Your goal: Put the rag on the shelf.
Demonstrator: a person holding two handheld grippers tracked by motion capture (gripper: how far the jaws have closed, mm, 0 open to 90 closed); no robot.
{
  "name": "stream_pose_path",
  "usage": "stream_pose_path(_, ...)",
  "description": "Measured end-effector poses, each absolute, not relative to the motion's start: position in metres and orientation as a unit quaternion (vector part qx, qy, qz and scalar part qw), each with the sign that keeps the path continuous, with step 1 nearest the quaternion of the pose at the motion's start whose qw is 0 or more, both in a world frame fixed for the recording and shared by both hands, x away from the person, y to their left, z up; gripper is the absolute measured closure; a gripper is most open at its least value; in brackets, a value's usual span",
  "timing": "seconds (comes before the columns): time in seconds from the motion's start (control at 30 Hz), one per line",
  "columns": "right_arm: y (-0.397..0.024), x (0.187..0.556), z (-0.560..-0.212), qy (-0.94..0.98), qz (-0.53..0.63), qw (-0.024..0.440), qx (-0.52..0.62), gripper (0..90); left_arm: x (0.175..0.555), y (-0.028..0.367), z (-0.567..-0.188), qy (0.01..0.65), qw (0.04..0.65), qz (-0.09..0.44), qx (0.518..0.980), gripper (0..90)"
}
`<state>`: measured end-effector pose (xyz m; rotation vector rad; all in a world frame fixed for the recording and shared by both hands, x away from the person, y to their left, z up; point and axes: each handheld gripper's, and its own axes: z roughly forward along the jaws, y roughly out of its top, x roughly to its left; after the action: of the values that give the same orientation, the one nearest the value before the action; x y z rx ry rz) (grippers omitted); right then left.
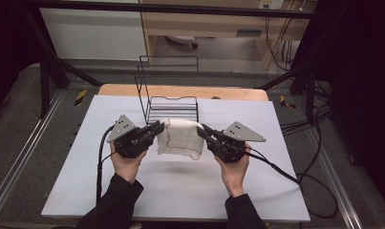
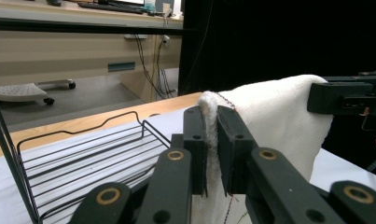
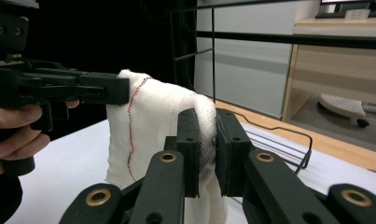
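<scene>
A white folded cloth [image 1: 179,138] with a thin coloured stitch line hangs above the white table sheet, stretched between both grippers. My left gripper [image 1: 159,126] is shut on the cloth's upper left corner, and in the left gripper view the cloth [image 2: 274,116] is pinched between the black jaws of that gripper [image 2: 212,140]. My right gripper [image 1: 202,130] is shut on the upper right corner. The right gripper view shows the cloth [image 3: 153,121] squeezed between the jaws of the right gripper [image 3: 206,144], with the other gripper holding the far corner.
A black wire rack [image 1: 172,106] with a tall back frame stands just behind the cloth. The white sheet [image 1: 180,191] covers a wooden table [image 1: 180,90]. Cables [image 1: 276,167] trail from both grippers. Black frame bars stand at both sides.
</scene>
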<state>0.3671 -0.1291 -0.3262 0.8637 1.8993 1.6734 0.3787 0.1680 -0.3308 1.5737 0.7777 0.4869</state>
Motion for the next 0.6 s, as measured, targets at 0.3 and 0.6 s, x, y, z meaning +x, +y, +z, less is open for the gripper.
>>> stream_pose_path(0.3,-0.125,0.368,-0.315,0.679,0.622,0.240,0.309,81.3,0.380,0.171,-0.319,0.334,0.623,0.219,0.672,82.1)
stream_pose_path(0.6,-0.120,0.371,-0.302,0.673,0.628,0.251,0.300,81.3,0.382,0.176,-0.309,0.332,0.631,0.226,0.664,82.1)
